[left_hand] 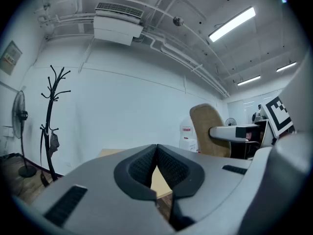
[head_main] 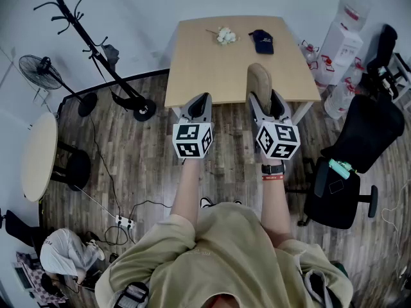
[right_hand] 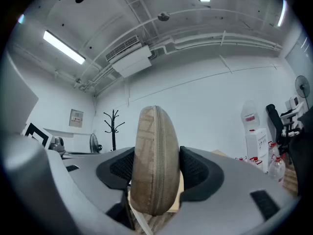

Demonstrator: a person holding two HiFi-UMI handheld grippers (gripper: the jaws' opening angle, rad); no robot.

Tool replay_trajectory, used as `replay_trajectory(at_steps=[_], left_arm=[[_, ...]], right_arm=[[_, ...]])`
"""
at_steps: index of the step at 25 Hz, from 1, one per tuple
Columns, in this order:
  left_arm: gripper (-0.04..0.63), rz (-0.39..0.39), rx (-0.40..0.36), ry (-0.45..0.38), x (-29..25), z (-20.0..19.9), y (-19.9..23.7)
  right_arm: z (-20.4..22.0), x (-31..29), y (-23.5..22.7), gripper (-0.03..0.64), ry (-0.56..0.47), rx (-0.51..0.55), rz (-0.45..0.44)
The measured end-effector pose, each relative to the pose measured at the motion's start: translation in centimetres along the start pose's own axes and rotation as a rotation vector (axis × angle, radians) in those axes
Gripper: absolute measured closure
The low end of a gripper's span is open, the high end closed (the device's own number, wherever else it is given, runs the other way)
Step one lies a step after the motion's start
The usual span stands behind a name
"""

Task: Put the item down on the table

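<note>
Right gripper view showed my right gripper (right_hand: 155,173) clamped on a tan zippered case (right_hand: 155,146). The 2 jaws pressed against its 2 broad faces. The case stood upright on edge, with the zipper seam facing the camera, and part of it projected above and beyond the jaws.

Head view showed the same case (head_main: 259,81) held in the air at the near edge of the wooden tabletop (head_main: 205,69), not resting on it. My left gripper (left_hand: 156,153) was held level beside the right one, its jaws together with nothing between them.

At the far end of the tabletop lay a dark cap (head_main: 262,41) and a small bunch of white flowers (head_main: 225,36), near each other and well apart from the case. A black office chair (head_main: 359,146) stood to the right of the tabletop.
</note>
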State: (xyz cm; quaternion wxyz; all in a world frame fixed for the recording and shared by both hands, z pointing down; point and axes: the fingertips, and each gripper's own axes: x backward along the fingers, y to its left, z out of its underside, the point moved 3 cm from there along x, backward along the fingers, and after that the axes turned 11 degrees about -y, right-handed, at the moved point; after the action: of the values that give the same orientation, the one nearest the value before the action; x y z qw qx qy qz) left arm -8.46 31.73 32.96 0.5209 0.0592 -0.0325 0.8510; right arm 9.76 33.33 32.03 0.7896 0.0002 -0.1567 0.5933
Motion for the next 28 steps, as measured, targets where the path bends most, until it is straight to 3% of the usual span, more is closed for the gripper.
replay_trajectory(at_steps=[8, 15, 28], left_arm=[[0.571, -0.012, 0.013, -0.006, -1.3, 1.3, -2.9], [0.571, 0.004, -0.007, -0.003, -5.3, 2.2, -2.5], [0.571, 0.025, 0.041, 0.02, -21.9, 7.5, 4.8]], right_arm=[[0.9, 0.6, -3.3, 0.337, 0.003, -0.06, -0.019], [1.4, -2.6, -6.0, 0.337, -0.018, -0.076, -0.005], [7.4, -19.5, -11.9, 0.339, 0.037, -0.072, -0.001]])
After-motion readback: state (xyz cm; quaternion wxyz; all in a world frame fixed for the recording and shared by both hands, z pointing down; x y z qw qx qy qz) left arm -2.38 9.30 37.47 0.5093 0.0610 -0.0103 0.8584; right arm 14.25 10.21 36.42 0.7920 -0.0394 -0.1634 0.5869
